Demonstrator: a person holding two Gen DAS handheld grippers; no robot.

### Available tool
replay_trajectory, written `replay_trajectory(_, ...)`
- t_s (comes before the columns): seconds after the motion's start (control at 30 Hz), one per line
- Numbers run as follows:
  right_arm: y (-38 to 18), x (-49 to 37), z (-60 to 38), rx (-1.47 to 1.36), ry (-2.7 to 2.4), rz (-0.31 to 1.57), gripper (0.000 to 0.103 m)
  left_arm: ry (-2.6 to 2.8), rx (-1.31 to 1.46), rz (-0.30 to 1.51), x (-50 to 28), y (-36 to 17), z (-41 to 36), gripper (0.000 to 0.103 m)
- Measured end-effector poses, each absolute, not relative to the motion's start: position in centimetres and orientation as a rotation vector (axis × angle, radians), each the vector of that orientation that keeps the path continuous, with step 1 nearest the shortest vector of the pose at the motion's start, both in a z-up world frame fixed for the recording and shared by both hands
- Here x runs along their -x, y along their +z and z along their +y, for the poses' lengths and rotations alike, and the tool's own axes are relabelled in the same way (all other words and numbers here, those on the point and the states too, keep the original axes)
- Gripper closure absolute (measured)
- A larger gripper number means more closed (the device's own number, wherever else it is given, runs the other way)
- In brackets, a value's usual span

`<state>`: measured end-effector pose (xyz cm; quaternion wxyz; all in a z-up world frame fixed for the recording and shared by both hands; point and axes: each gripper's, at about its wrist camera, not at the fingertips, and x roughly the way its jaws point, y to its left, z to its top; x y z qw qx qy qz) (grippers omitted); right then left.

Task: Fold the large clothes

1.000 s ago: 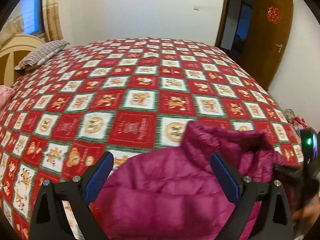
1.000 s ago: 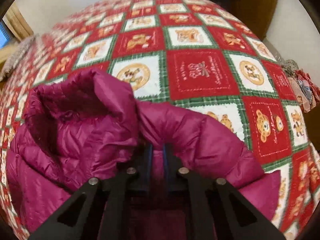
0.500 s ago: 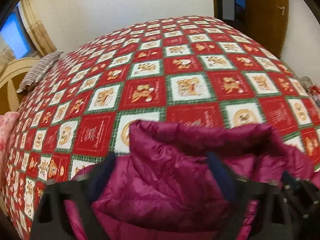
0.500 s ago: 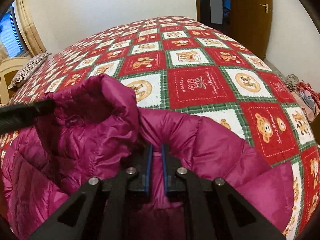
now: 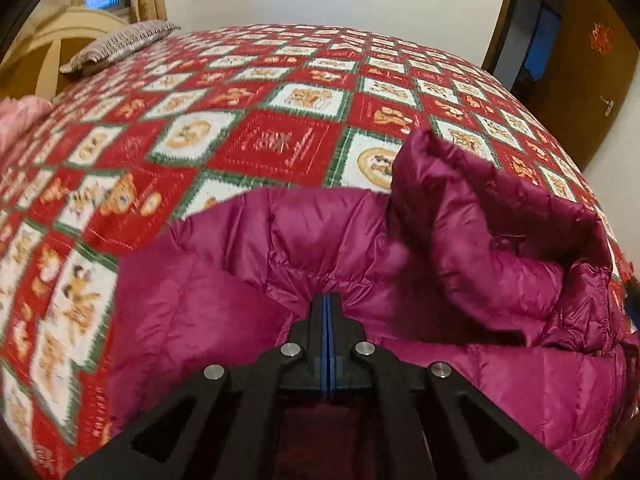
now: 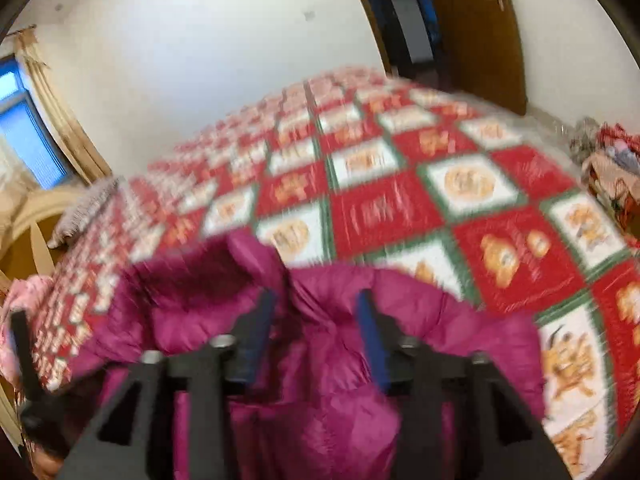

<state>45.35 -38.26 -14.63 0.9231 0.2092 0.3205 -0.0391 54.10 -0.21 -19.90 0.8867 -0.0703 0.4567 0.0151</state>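
Note:
A magenta puffer jacket (image 5: 460,248) lies on the bed's near edge, collar standing up on the right. My left gripper (image 5: 326,300) is shut on a fold of the jacket near its shoulder seam. In the blurred right wrist view the jacket (image 6: 328,392) fills the lower middle. My right gripper (image 6: 316,300) is open, its blue-padded fingers (image 6: 370,336) spread on either side of the fabric beside the collar, holding nothing.
The bed carries a red, white and green patchwork quilt (image 5: 272,144) with bear prints. A striped pillow (image 5: 116,42) and a wooden headboard (image 5: 56,44) are at far left. A brown door (image 5: 588,72) stands at right. Bundled items (image 6: 612,172) lie beside the bed.
My left gripper went from open to shut on the jacket. My right gripper went from shut on the jacket to open and lifted back, with the view swinging up.

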Motion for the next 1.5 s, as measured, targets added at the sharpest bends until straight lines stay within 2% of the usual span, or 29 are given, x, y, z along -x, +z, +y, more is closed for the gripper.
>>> replay_trajectory(0.07,-13.0,-45.6,-37.7,-0.413,-0.06,0.644,0.018,-0.004,0.203,0.935,-53.9,-19.6,0.1,0.103)
replay_trajectory(0.13,-12.0,-47.1,-36.5,-0.373,-0.039,0.67,0.012,-0.034,0.264,0.933,-54.0,-19.0,0.6,0.103)
replay_trajectory(0.23,-13.6,-50.4,-34.9,-0.304,-0.062,0.804,0.014,-0.07,0.331,0.902,-54.4,-17.1,1.4,0.103)
replay_trajectory(0.3,-16.1,-51.7,-34.1,-0.276,-0.071,0.914,0.056,-0.085,0.325,0.86,-54.9,-15.3,1.4,0.103)
replay_trajectory(0.33,-17.3,-51.9,-33.8,-0.276,-0.063,0.957,0.089,-0.087,0.314,0.85,-55.3,-14.7,1.2,0.103)
replay_trajectory(0.43,-18.2,-50.2,-33.8,-0.286,-0.04,0.93,0.088,-0.123,0.24,0.866,-57.4,-13.7,-0.7,0.102)
replay_trajectory(0.6,-18.4,-48.2,-34.7,-0.232,-0.069,0.897,0.089,-0.109,0.129,1.032,-61.3,-16.4,-4.1,0.101)
replay_trajectory(0.63,-18.9,-48.2,-35.5,-0.261,-0.067,0.906,0.092,-0.1,0.127,1.037,-61.3,-16.7,-4.1,0.101)
replay_trajectory(0.9,-19.6,-48.7,-36.7,-0.354,-0.046,0.871,0.092,-0.123,0.093,0.928,-57.3,-17.2,-2.9,0.103)
replay_trajectory(1.0,-19.6,-48.4,-36.7,-0.364,-0.038,0.868,0.09,-0.054,0.118,0.953,-56.6,-19.3,-1.4,0.103)
replay_trajectory(1.1,-18.7,-47.4,-37.1,-0.378,-0.039,0.855,0.068,-0.08,0.206,0.905,-55.8,-20.9,0.2,0.103)
replay_trajectory(1.13,-17.8,-46.6,-37.3,-0.37,-0.062,0.825,0.056,-0.084,0.218,0.902,-55.8,-20.9,0.3,0.103)
replay_trajectory(1.17,-16.7,-45.7,-37.3,-0.36,-0.092,0.777,0.051,-0.085,0.225,0.9,-55.9,-20.9,0.4,0.103)
replay_trajectory(1.3,-12.2,-45.3,-36.8,-0.344,-0.151,0.637,0.051,-0.071,0.197,0.882,-55.7,-20.9,0.0,0.103)
replay_trajectory(1.4,-10.5,-49.5,-34.6,-0.321,-0.126,0.661,0.051,-0.072,0.197,0.877,-55.7,-21.0,-0.1,0.103)
replay_trajectory(1.5,-12.1,-54.6,-33.6,-0.41,-0.073,0.782,0.053,-0.087,0.222,0.879,-55.7,-21.0,0.3,0.103)
